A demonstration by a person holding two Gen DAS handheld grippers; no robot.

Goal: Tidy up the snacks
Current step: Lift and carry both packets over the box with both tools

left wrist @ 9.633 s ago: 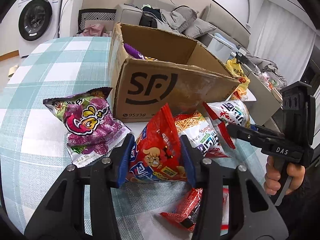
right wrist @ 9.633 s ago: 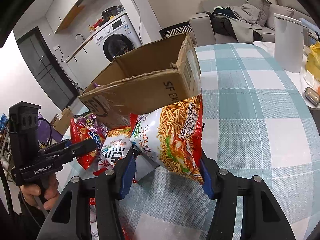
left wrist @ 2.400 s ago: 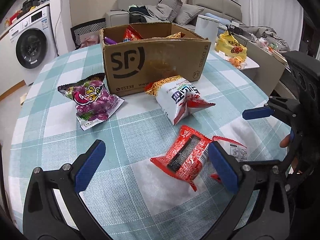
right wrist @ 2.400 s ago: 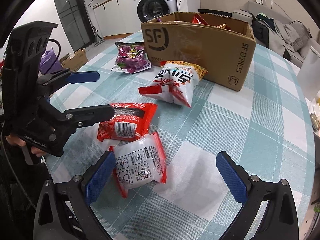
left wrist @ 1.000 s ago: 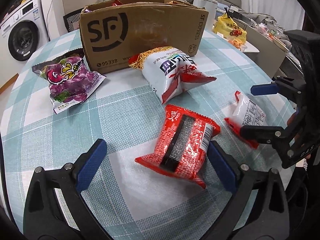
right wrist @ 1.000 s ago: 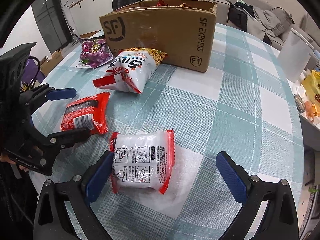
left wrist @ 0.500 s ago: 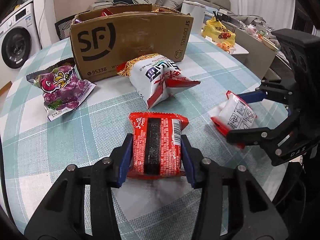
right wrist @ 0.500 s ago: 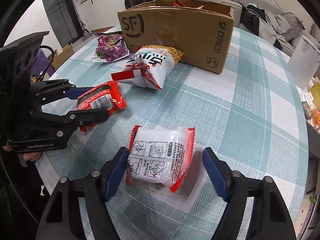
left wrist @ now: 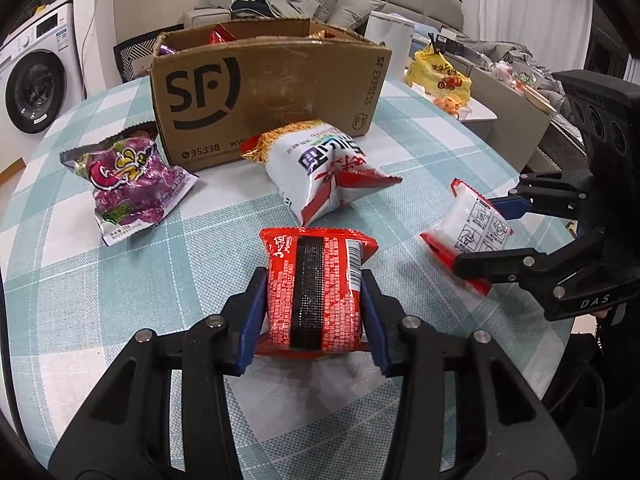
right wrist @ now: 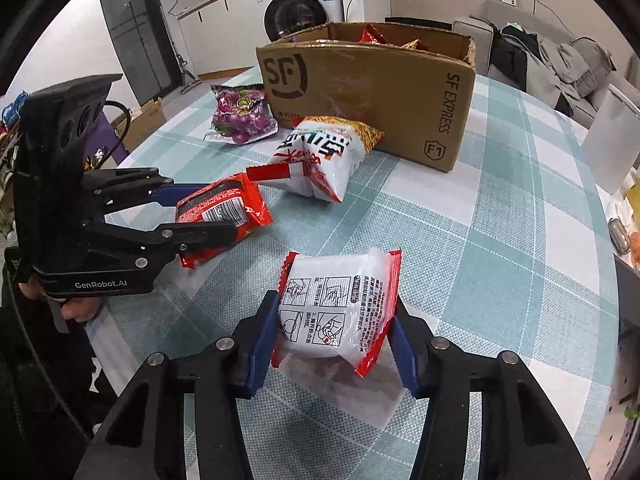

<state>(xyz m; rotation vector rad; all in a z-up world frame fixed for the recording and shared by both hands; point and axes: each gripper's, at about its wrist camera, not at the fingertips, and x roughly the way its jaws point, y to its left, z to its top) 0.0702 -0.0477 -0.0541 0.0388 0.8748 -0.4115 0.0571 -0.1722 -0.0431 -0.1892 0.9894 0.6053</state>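
Note:
My left gripper (left wrist: pixel 314 316) is shut on a red noodle packet (left wrist: pixel 316 288), held just above the checked tablecloth. My right gripper (right wrist: pixel 334 332) is shut on a white packet with red edges (right wrist: pixel 340 304), also lifted slightly. The right gripper and its white packet (left wrist: pixel 468 228) show at the right of the left wrist view; the left gripper and the red packet (right wrist: pixel 220 208) show at the left of the right wrist view. The open SF cardboard box (left wrist: pixel 272 92) stands beyond, with several snacks inside.
A white and red snack bag (left wrist: pixel 324 168) lies in front of the box. A purple snack bag (left wrist: pixel 128 176) lies to its left. A white bin (right wrist: pixel 612 144) stands beside the table's far right edge. A washing machine and sofa stand behind.
Both grippers have closed further on their packets and raised them slightly off the cloth. The right gripper, half shut half a second ago, now grips the white packet.

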